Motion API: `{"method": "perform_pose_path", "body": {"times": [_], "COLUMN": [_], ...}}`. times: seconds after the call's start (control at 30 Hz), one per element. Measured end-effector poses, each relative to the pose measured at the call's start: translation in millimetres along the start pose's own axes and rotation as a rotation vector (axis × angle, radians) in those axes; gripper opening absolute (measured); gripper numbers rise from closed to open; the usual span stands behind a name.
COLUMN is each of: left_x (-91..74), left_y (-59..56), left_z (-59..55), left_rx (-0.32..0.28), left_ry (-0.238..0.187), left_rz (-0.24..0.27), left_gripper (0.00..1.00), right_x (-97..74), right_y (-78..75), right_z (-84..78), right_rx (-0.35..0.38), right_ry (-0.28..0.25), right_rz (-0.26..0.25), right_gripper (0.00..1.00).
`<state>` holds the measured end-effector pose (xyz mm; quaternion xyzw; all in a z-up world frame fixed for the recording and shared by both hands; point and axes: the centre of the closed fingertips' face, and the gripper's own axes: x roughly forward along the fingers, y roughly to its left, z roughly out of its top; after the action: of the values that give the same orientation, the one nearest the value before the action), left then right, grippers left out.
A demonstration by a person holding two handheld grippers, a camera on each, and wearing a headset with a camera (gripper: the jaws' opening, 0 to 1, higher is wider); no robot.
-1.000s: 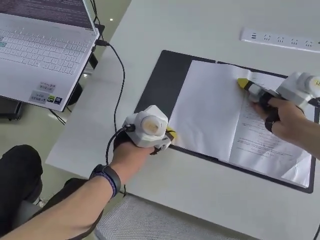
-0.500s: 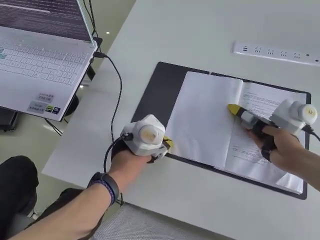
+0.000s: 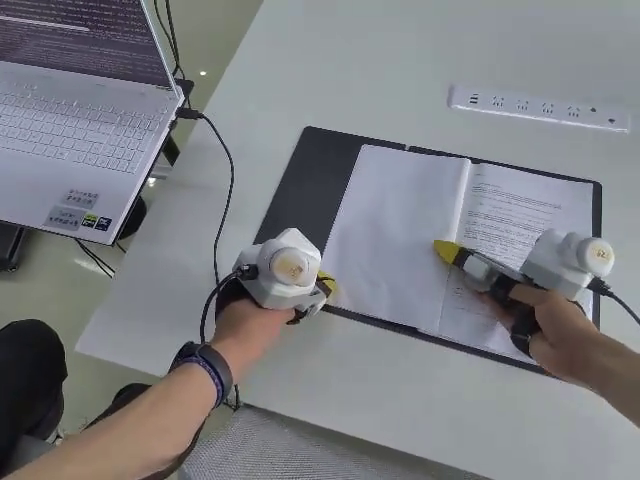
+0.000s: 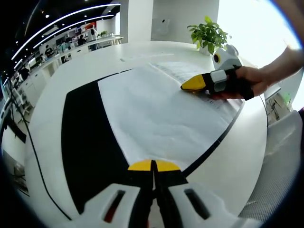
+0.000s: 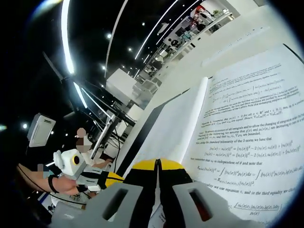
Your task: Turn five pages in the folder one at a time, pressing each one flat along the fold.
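The black folder lies open on the white table, a blank turned page on its left half and a printed page on its right. My right gripper is shut, its yellow tip resting on the fold low on the pages; the fold runs up from its jaws in the right gripper view. My left gripper is shut at the folder's near left edge, and its jaws rest at the bottom edge of the blank page. The right gripper appears in the left gripper view.
An open laptop stands at the table's left edge, with a black cable trailing toward the left gripper. A white power strip lies at the far side of the table.
My right gripper has slid down the fold toward the near edge of the folder. The left gripper has held its place at the folder's left edge.
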<state>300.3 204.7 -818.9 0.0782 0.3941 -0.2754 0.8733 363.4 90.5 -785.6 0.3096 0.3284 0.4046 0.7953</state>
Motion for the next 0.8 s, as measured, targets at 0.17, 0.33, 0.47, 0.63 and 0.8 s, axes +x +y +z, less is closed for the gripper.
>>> {"method": "perform_pose_path", "body": {"times": [0.17, 0.33, 0.47, 0.63, 0.8], "left_x": [-0.3, -0.8, -1.3, -1.1, -0.7], "left_y": [-0.1, -0.3, -0.6, -0.4, 0.0], "left_z": [0.1, 0.2, 0.5, 0.4, 0.3], "left_rx": [-0.003, -0.013, -0.012, -0.013, -0.017], "left_ry": [-0.003, -0.009, -0.011, -0.013, -0.019], "left_rz": [0.003, 0.003, 0.004, 0.005, 0.004], "left_gripper": [0.0, 0.0, 0.0, 0.0, 0.0], "right_x": [-8.2, -16.8, -22.3, -28.0, -29.7], "right_y": [16.8, 26.9, 33.4, 39.3, 32.6], "right_z": [-22.0, -37.6, -49.3, -60.8, -63.4], "right_rx": [-0.015, -0.01, -0.01, -0.015, -0.018], "right_ry": [0.046, 0.062, 0.079, 0.101, 0.121], "right_rz": [0.023, 0.032, 0.038, 0.048, 0.054], "right_gripper": [0.0, 0.0, 0.0, 0.0, 0.0]}}
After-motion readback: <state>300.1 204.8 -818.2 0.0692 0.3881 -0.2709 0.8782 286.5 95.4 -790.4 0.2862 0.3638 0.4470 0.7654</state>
